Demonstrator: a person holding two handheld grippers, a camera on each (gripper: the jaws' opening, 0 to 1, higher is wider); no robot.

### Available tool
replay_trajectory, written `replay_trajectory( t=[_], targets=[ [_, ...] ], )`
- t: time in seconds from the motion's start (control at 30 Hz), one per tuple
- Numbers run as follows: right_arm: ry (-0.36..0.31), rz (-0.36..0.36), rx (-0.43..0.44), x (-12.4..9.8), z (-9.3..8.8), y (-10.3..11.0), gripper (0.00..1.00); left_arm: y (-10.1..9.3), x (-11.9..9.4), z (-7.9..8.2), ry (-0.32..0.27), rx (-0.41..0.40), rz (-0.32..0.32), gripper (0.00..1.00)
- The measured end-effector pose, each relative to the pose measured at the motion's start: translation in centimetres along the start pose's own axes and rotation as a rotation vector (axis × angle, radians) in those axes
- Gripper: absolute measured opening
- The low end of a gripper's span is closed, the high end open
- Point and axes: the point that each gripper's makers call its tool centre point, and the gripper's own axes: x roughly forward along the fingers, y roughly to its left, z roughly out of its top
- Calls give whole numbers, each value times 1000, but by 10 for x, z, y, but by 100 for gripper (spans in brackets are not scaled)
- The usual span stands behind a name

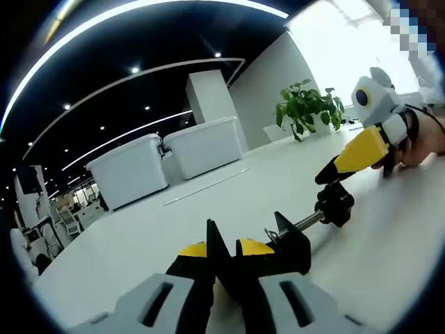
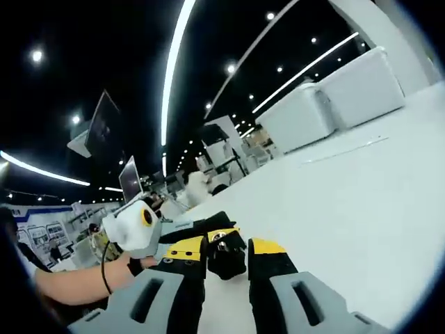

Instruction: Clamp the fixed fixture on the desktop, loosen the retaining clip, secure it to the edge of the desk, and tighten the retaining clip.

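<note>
- In the left gripper view, the left gripper reaches forward from the near edge, its black, yellow-tipped jaws pinching the black clamp fixture that sits on the white counter.
- A metal screw rod runs from the fixture up and to the right to a black lobed knob.
- The right gripper enters that view from the right, its yellow and black jaw tips meeting the knob from above; a person's hand holds it.
- In the right gripper view, the right gripper rises from the near edge and its jaws are pinched on the black knob, which sits between the two yellow pads.
- The left gripper comes in from the left of that view just beyond the knob, with a person's forearm behind it.
- Two white lidded storage bins stand side by side on the far part of the counter, well apart from the fixture; they also appear far right in the right gripper view.
- A green potted plant stands at the far right near a bright window.
- Panels with writing hang far left in the right gripper view, too small to read; no brand or label is legible on the fixture or grippers.
</note>
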Motion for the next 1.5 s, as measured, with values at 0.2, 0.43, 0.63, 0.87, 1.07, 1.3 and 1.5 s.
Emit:
replay_trajectory(
  t=[0.2, 0.43, 0.63, 0.87, 1.07, 1.3, 1.5],
  targets=[
    [30, -1, -20, 4, -5, 2, 21, 2, 1, -2, 1, -13, 5, 12],
    [57, -10, -49, 7, -9, -1, 19, 0, -2, -1, -1, -13, 6, 12],
    [51, -2, -124, 6, -9, 3, 18, 2, -1, -1, -1, -13, 8, 12],
    [56, -6, -314, 6, -7, 7, 18, 3, 1, -2, -1, -15, 10, 12],
    [73, -23, -583, 7, -7, 15, 18, 6, 2, -2, -1, -17, 11, 12],
    [74, -27, -624, 7, -7, 15, 18, 6, 4, -3, -1, -17, 11, 12],
    [91, -45, -812, 9, -7, 18, 19, 7, 4, -3, -2, -16, 21, 13]
  ],
)
